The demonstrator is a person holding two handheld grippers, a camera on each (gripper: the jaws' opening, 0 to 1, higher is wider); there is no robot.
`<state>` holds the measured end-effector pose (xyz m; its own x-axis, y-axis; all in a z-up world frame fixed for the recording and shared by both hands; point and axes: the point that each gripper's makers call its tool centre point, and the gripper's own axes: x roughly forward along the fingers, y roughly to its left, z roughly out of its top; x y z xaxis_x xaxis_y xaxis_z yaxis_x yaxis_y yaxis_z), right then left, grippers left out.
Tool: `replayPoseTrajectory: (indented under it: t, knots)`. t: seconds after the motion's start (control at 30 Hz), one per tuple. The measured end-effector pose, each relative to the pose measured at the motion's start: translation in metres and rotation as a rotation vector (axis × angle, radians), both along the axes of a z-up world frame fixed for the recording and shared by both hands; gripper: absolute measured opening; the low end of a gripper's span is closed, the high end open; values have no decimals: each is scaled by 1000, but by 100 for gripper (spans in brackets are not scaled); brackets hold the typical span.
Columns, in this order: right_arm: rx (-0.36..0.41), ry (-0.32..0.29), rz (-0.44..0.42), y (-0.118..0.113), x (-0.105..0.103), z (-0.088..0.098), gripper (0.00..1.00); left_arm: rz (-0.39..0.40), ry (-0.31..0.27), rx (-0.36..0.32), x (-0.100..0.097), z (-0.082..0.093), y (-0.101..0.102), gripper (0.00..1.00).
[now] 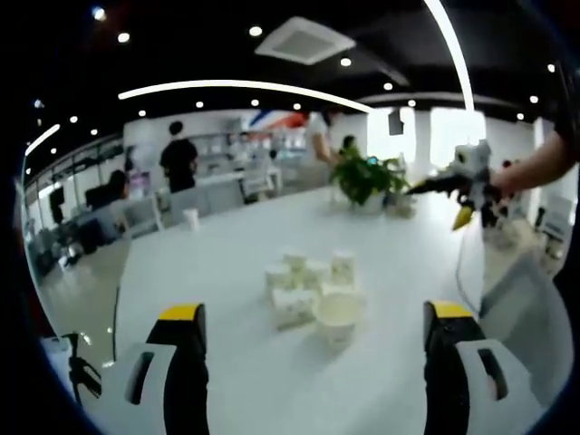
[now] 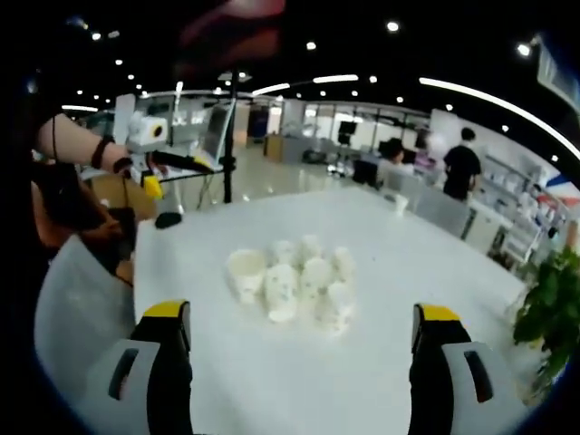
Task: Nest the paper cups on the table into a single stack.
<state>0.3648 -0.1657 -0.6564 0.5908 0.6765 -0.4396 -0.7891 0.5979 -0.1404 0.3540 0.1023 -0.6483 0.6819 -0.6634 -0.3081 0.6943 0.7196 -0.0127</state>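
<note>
A: Left tool (image 1: 313,326) first. State?

B: Jaws spread wide apart, yellow-tipped, nothing between them. It hangs above the big white counter (image 1: 227,272), short of the cups.

A: Right tool (image 2: 294,326)?

B: Same: jaws wide apart, nothing held, over the near edge of the counter (image 2: 272,381).

A: Where are the cups?

B: Cluster of small white paper cups (image 1: 313,290) mid-counter, bunched together and touching. In the left gripper view the nearest cup shows its open mouth to the camera; the ones behind look upright, with a faint print on the sides. In the right gripper view the same cluster (image 2: 294,281) sits between the two jaws in the picture but well beyond them. Too blurry for an exact count, or for telling which are already nested.

A: Other cups?

B: One lone white cup (image 1: 191,218) far off at the counter's far left edge in the left gripper view, well apart from the cluster.

A: Do the tools see each other?

B: Yes. The right tool comes into the left gripper view at upper right, held in a hand (image 1: 507,181), raised over the counter's side. The left tool comes into the right gripper view at upper left, held in a hand (image 2: 116,159).

A: Background?

B: Green potted plant (image 1: 364,178) at the counter's far end, standing people beyond it, ceiling lights, office desks.
</note>
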Motion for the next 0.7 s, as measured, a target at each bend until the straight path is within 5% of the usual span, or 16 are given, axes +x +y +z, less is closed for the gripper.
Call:
replayPoseTrajectory:
  t: [0.7]
  knots:
    - [6, 14, 111, 50, 17, -14, 100, 18, 9, -11, -4, -10, 2, 98]
